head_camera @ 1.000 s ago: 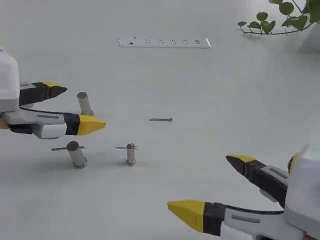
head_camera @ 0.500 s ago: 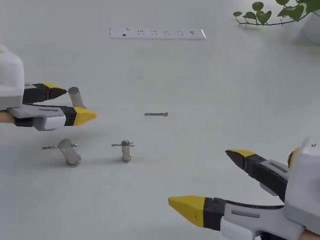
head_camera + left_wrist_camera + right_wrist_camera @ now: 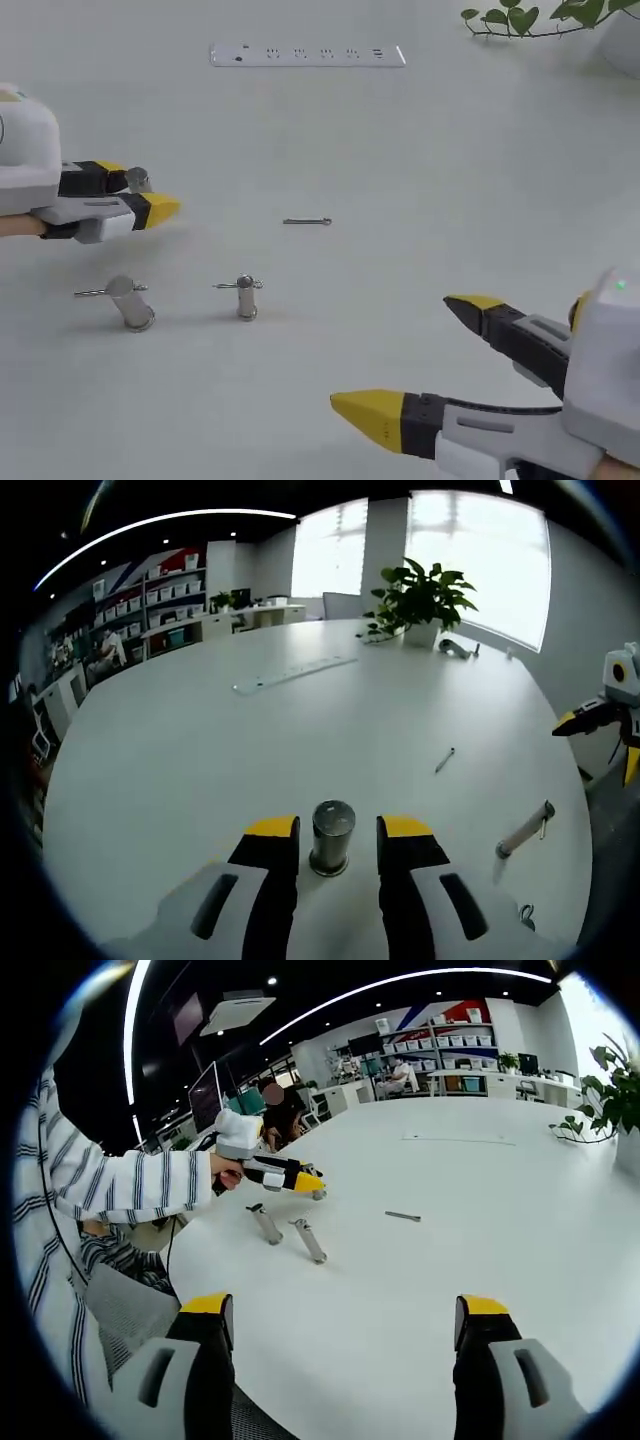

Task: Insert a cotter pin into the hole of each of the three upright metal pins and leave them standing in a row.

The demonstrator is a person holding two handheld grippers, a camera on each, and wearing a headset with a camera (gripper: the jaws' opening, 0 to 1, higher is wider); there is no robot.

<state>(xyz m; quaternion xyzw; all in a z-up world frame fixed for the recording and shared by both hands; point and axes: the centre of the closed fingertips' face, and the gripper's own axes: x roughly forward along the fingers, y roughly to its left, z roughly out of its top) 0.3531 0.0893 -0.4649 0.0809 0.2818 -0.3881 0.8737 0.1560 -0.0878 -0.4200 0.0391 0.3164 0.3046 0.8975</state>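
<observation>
Three upright metal pins stand on the white table. The back pin (image 3: pixel 138 180) (image 3: pixel 332 837) is bare and sits between the jaws of my left gripper (image 3: pixel 150 193) (image 3: pixel 338 828). The jaws stand close on either side of it with small gaps, so the gripper is open. The front left pin (image 3: pixel 129 302) leans and carries a cotter pin. The front middle pin (image 3: pixel 246 297) also carries one. A loose cotter pin (image 3: pixel 307 221) (image 3: pixel 445 760) (image 3: pixel 404 1216) lies to the right of them. My right gripper (image 3: pixel 398 355) (image 3: pixel 345 1308) hovers wide open and holds nothing, near the table's front right.
A white power strip (image 3: pixel 307 55) (image 3: pixel 295 672) lies at the back. A potted plant (image 3: pixel 530 15) (image 3: pixel 420 600) stands at the far right corner. A striped sleeve (image 3: pixel 110 1185) holds the left gripper. Shelves and desks stand beyond the table.
My left gripper has slid in around the back pin and its jaws have narrowed on either side of it. The head camera has shifted slightly. The right gripper has barely moved.
</observation>
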